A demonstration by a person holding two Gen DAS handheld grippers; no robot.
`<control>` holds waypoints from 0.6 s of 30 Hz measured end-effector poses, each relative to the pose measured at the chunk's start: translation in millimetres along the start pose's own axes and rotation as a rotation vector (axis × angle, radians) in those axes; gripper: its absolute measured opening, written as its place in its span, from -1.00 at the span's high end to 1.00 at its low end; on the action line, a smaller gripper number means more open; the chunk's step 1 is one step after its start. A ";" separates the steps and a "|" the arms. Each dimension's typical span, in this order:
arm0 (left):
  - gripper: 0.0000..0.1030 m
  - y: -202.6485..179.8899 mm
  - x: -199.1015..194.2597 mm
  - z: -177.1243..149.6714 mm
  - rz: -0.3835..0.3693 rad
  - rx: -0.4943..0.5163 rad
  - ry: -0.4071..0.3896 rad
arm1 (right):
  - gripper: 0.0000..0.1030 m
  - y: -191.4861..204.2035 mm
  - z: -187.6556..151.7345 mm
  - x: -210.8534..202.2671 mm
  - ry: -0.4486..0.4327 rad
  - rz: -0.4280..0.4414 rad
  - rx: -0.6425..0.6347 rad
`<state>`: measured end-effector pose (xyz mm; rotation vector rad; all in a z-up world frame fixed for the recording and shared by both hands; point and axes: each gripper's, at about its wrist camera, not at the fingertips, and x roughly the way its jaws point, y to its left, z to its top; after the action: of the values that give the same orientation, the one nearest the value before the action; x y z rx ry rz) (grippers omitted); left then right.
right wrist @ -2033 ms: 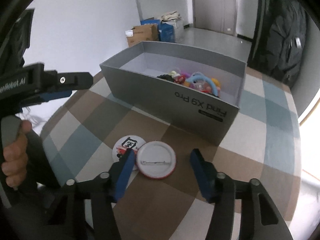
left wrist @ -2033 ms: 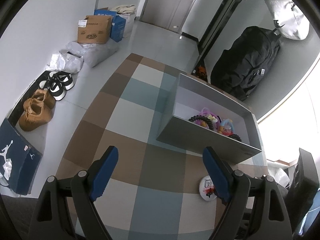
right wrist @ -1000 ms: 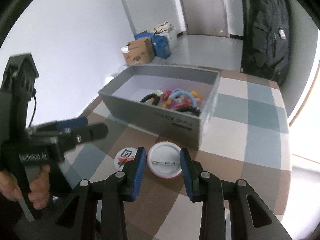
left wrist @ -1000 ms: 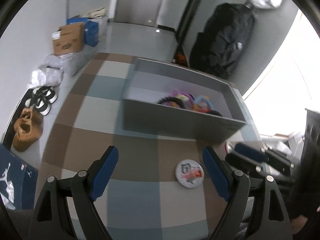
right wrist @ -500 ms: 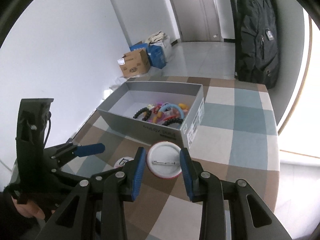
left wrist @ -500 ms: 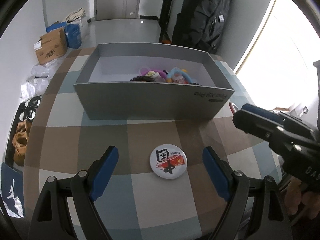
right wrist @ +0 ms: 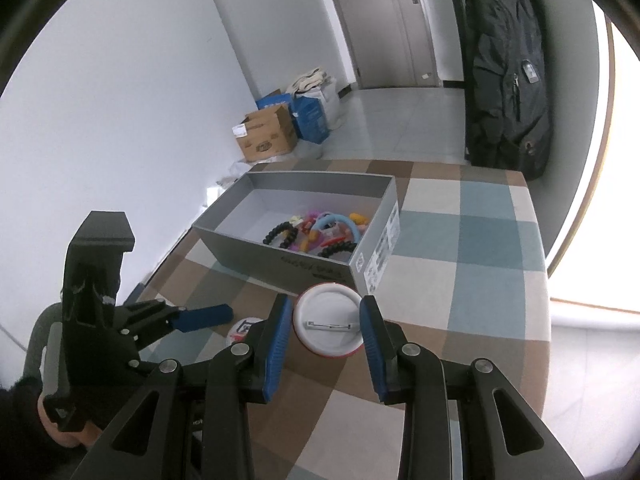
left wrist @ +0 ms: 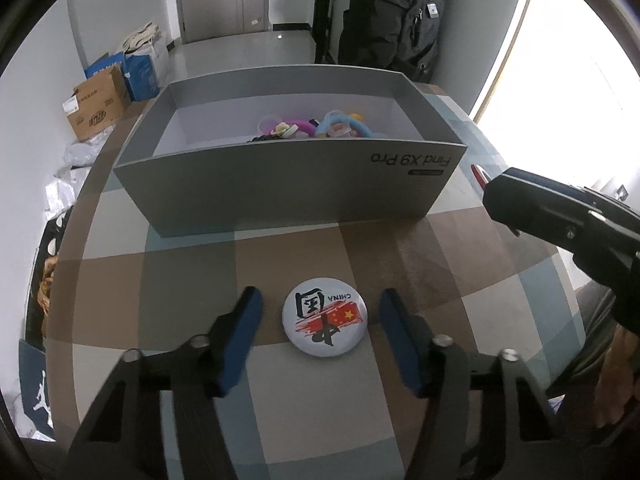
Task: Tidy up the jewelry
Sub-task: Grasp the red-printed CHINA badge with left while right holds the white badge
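Both grippers (left wrist: pixel 320 312) (right wrist: pixel 325 322) — closing, clamped.

A table under a checked cloth (left wrist: pixel 192 280) of brown, beige and blue-grey squares carries everything. On it stands an open grey cardboard box (left wrist: pixel 280 188) printed "Find X9 Pro". Nearer the camera, well apart from the box, a round white pin badge (left wrist: pixel 323 322) lies face up, marked "CHINA" with a red flag.
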<state>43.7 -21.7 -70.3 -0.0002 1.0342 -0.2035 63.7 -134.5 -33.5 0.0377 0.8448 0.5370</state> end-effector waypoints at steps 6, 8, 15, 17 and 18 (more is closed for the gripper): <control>0.27 2.4 -1.2 1.5 -0.031 -0.011 -0.006 | 0.35 0.6 0.0 -0.4 -0.002 -0.001 0.000; 0.27 0.9 -2.3 2.6 -0.026 -0.008 -0.013 | 0.35 0.7 -0.1 -0.5 -0.001 -0.001 0.001; 0.27 4.1 -11.8 8.3 -0.041 -0.036 -0.057 | 0.35 2.3 1.6 -3.6 -0.023 0.014 0.003; 0.27 8.1 -14.0 11.2 -0.047 -0.056 -0.069 | 0.35 4.3 2.7 -5.7 -0.034 0.018 -0.002; 0.27 10.7 -16.1 12.6 -0.053 -0.071 -0.076 | 0.35 5.8 3.4 -6.4 -0.041 0.020 -0.007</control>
<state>48.3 -9.7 -51.2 -0.0995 0.9659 -0.2134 60.1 -131.9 -25.4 0.0511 0.8030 0.5564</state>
